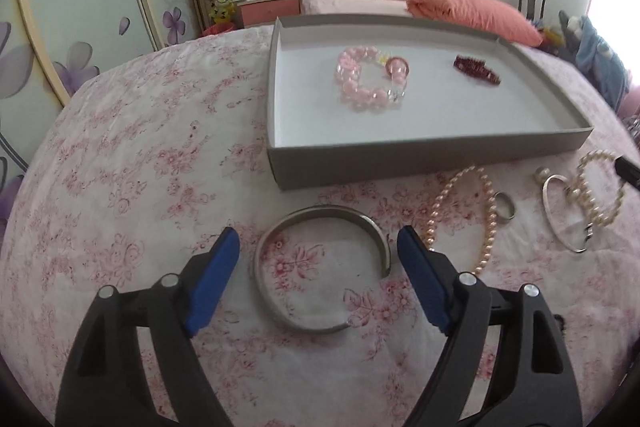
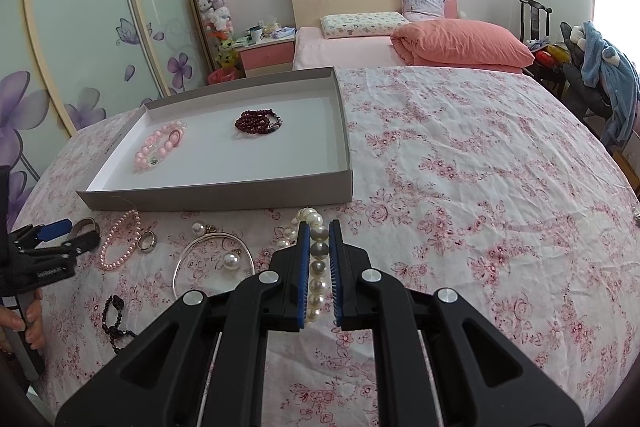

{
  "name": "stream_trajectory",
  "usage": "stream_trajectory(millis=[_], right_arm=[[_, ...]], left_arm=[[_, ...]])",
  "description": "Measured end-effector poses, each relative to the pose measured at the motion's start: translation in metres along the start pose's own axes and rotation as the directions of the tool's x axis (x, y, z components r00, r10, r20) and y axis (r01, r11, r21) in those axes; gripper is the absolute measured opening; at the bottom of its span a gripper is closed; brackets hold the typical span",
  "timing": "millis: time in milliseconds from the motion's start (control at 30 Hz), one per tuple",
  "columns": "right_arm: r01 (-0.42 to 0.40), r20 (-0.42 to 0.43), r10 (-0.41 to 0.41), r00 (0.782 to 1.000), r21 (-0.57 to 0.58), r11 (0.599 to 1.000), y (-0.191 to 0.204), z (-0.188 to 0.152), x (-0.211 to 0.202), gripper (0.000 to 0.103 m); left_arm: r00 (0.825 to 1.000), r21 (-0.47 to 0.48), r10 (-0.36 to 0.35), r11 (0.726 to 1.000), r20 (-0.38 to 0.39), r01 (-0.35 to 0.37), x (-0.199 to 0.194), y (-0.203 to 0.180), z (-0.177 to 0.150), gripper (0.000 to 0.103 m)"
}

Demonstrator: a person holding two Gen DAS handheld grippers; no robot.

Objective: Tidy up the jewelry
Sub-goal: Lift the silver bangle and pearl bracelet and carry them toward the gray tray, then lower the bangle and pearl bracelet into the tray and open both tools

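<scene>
Pearl strand (image 2: pixel 318 267): clamped lengthwise between the right gripper (image 2: pixel 319 233) pads, on the bedspread.
Silver cuff (image 1: pixel 322 269): framed between the spread-apart left gripper (image 1: pixel 319 247) fingers, ungrasped.
Box (image 2: pixel 224 193): placed ahead-left of the right gripper.

**Room to the right, clutter to the left**

Right of my right-hand fingers (image 2: pixel 319 227) the floral cloth (image 2: pixel 480 187) lies bare right out to its edge. To their left, a thin bangle (image 2: pixel 188 255), a ring (image 2: pixel 147 239) and a pink pearl strand (image 2: pixel 120 243) crowd the cloth. The grey tray (image 2: pixel 224 193) walls off the way ahead; inside, bare floor shows at its near right corner, beside the dark red bracelet (image 2: pixel 258 121).
</scene>
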State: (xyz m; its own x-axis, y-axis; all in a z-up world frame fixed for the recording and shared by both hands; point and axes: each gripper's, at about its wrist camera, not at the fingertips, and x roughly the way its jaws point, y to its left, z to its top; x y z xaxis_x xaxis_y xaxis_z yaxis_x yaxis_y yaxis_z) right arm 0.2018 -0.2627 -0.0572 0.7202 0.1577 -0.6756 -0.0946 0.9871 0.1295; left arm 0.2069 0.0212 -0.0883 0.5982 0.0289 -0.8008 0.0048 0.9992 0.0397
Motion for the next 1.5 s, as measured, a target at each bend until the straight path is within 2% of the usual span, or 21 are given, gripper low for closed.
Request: stream_trajectory(millis=[67,133,167,467,767,1167,1500], right_arm=[[0.001,0.001,-0.001,1.000,0.002,1.000,-0.002,0.000,-0.001,0.010],[0.002,0.002,-0.002,1.000,0.004,1.000,-0.003,0.001,-0.001,0.010],[0.003,0.002,-0.003,1.000,0.006,1.000,-0.003,0.001,0.000,0.010],[-0.013,0.025,0.012,1.000,0.016,1.000,-0.004,0.003,-0.007,0.010],[-0.055,0.082,0.054,0.995,0.010,0.998,0.005,0.011,-0.025,0.010],[-0.105,0.153,0.106,0.983,-0.015,0.994,0.023,0.022,-0.044,0.010],[-0.138,0.232,0.144,0.962,-0.044,0.990,0.040,0.033,-0.062,0.010]], left_arm=[[1.000,-0.010,-0.002,1.000,0.001,0.002,0.001,0.001,0.001,0.078],[1.000,-0.019,-0.014,1.000,0.005,0.014,0.001,0.003,0.001,0.066],[1.000,-0.015,-0.009,1.000,0.010,0.009,0.000,0.002,0.002,0.065],[1.000,-0.019,-0.005,1.000,0.019,0.006,-0.005,0.004,0.000,0.064],[0.991,-0.038,0.004,0.999,0.132,0.001,-0.041,0.006,0.002,0.064],[0.948,-0.066,0.049,0.997,0.314,-0.030,-0.095,0.000,0.009,0.064],[0.899,-0.064,0.076,0.996,0.431,-0.054,-0.124,-0.017,0.017,0.064]])
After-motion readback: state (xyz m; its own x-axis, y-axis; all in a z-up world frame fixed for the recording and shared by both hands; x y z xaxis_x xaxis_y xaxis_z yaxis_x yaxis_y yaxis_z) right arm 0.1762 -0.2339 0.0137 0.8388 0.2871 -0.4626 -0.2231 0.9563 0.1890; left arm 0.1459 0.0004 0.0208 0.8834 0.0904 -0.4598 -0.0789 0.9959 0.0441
